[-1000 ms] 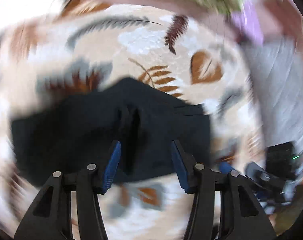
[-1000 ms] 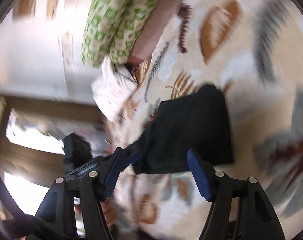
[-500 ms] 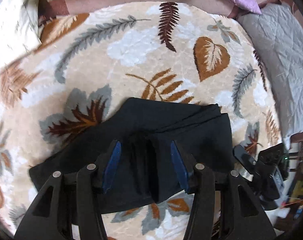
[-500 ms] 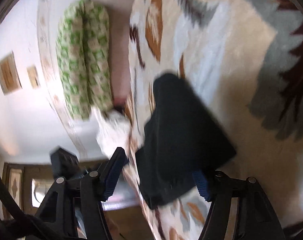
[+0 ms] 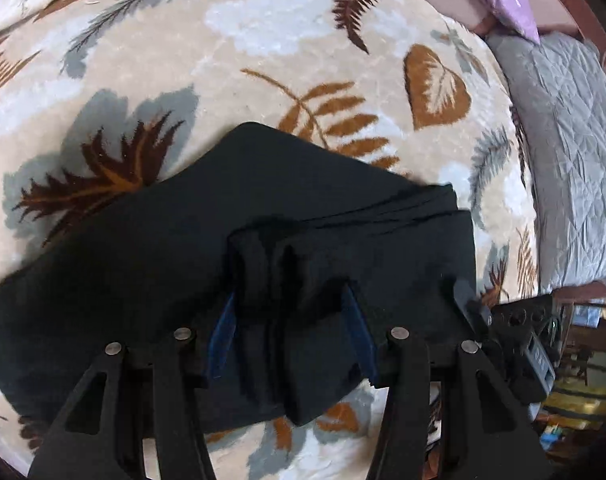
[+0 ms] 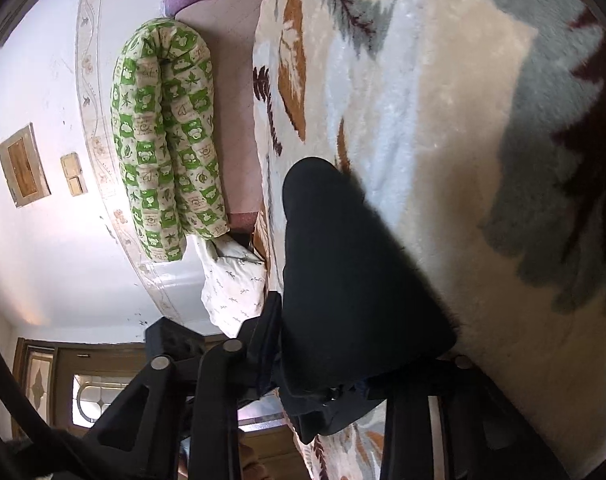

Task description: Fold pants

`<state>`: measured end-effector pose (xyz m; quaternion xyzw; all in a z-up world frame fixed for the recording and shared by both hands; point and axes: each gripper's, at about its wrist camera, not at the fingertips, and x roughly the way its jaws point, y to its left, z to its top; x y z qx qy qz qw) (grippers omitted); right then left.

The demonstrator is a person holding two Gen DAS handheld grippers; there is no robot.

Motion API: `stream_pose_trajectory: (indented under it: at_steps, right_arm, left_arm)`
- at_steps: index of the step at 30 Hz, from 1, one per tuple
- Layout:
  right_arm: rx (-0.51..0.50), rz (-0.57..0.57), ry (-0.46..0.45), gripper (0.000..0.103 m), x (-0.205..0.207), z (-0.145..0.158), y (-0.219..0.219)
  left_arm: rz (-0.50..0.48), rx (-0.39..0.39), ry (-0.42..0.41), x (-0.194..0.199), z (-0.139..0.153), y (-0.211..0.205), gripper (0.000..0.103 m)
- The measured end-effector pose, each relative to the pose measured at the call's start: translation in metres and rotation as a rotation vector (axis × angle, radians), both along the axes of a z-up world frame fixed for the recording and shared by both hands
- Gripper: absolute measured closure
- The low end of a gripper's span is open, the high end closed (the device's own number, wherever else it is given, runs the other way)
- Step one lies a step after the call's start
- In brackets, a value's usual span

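The dark navy, partly folded cloth pants (image 5: 295, 232) lie on a cream plush blanket printed with brown and grey leaves (image 5: 231, 68), near its close edge. A bunched ridge of the pants stands between the blue-padded fingers of the left gripper (image 5: 289, 332), which points steeply down onto the cloth from the near side; its jaws sit partly apart around that ridge, and whether the pads press on it cannot be told. At the pants' right edge, the right gripper (image 6: 323, 380) comes in low and nearly level, rolled onto its side. Its jaws have just been closing and now stand narrow, with a thick fold of the dark cloth clamped between them and bulging out ahead. Farther off, a green-and-cream patterned bolster (image 6: 167, 136) rests against the white wall, and a grey quilted cover (image 5: 571, 152) lies to the right of the blanket.
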<state>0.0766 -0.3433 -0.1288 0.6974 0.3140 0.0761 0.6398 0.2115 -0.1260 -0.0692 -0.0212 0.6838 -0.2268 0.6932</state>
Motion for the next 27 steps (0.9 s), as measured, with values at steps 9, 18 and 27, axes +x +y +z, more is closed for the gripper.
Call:
stream_pose_trajectory:
  at_steps: [9,18,27]
  right_arm:
    - [-0.101,-0.052,-0.068,0.090,-0.009,0.016,-0.021]
    - [-0.282,0.058,0.023,0.094,-0.002,0.009,-0.022]
    - [-0.223,0.060,0.046,0.062,-0.040,0.024,-0.021]
  left_arm:
    - [0.025,-0.186,-0.038,-0.007,0.024,-0.012,0.082]
    - [0.062,-0.095,-0.021,-0.011,-0.001,0.009,0.082]
    - [0.107,-0.084,-0.063,-0.020,0.026,0.046,0.082]
